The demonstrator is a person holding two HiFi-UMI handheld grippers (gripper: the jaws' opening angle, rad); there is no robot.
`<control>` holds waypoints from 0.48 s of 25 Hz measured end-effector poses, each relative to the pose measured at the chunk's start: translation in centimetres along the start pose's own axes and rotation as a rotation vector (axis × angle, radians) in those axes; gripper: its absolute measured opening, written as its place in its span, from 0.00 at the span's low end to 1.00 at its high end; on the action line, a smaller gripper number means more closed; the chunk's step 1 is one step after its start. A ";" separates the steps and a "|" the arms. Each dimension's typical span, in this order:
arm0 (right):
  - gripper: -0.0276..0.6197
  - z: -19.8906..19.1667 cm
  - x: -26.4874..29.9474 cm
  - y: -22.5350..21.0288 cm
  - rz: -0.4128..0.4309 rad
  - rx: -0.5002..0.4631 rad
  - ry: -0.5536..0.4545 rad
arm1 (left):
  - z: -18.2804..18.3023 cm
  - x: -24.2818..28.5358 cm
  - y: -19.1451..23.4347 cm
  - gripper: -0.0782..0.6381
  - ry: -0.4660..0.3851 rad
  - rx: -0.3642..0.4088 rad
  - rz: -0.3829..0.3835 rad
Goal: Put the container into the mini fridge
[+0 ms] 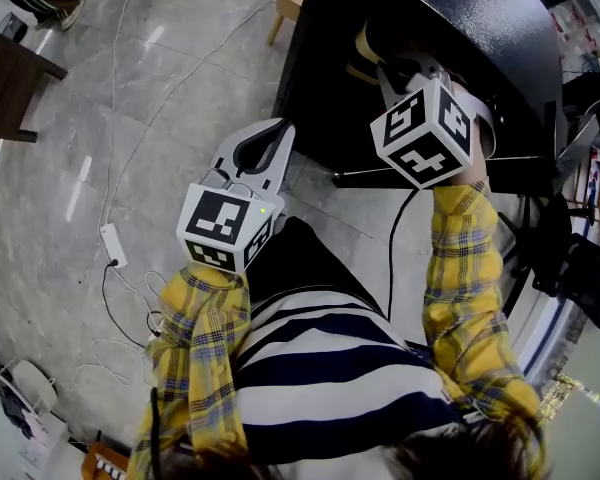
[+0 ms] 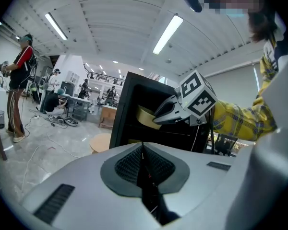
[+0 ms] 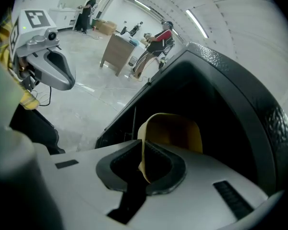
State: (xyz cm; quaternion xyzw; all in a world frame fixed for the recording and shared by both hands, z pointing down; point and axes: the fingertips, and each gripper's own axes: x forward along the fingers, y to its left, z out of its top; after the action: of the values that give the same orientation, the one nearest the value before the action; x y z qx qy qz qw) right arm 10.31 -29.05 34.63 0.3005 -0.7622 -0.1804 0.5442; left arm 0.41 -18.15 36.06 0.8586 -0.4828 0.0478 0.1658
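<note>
Right gripper [image 3: 143,166]: jaws clamped on the thin rim of the yellow container [image 3: 175,132], wall pinched edge-on between the pads. In the right gripper view the rest of the container is seen just past the jaw tips, fanning out toward 1 o'clock, inside the dark opening of the black mini fridge [image 3: 245,99]. Whether the container is resting on anything in there cannot be told; the interior is too dark. In the head view the right gripper [image 1: 385,73] is reached up into the fridge mouth, with the container [image 1: 364,46] showing at 11 o'clock off its marker cube and the mini fridge [image 1: 460,18] top filling the 12 to 2 o'clock area. Left gripper [image 2: 143,163]: jaws closed together, nothing between them, held clear of the fridge. In the head view the left gripper [image 1: 255,153] is located at 8 o'clock from the right one, over the grey floor [image 1: 130,118], just beside the fridge's front edge. From the left gripper view the right gripper [image 2: 167,113] and container [image 2: 145,116] are seen at 12 o'clock, in the fridge opening. A white adapter [image 1: 112,245] with cables is lying on the floor at 9 o'clock of the left gripper.
</note>
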 end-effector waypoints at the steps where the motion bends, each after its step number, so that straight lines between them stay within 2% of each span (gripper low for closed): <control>1: 0.10 0.1 0.1 -0.1 -0.005 0.007 -0.004 | 0.0 0.0 0.0 0.13 0.000 -0.002 0.000; 8: 0.12 0.4 0.2 -0.7 -0.044 0.060 -0.071 | -0.1 -0.2 -0.2 0.13 -0.004 -0.004 0.002; 12: 0.18 1.1 -0.4 -1.0 -0.094 0.080 -0.113 | 0.2 -0.8 0.1 0.13 -0.015 -0.004 0.008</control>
State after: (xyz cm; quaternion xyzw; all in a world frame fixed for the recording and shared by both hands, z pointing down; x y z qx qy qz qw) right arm 9.61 -29.56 33.33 0.3467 -0.7835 -0.1917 0.4788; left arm -0.13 -17.59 35.71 0.8566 -0.4876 0.0413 0.1638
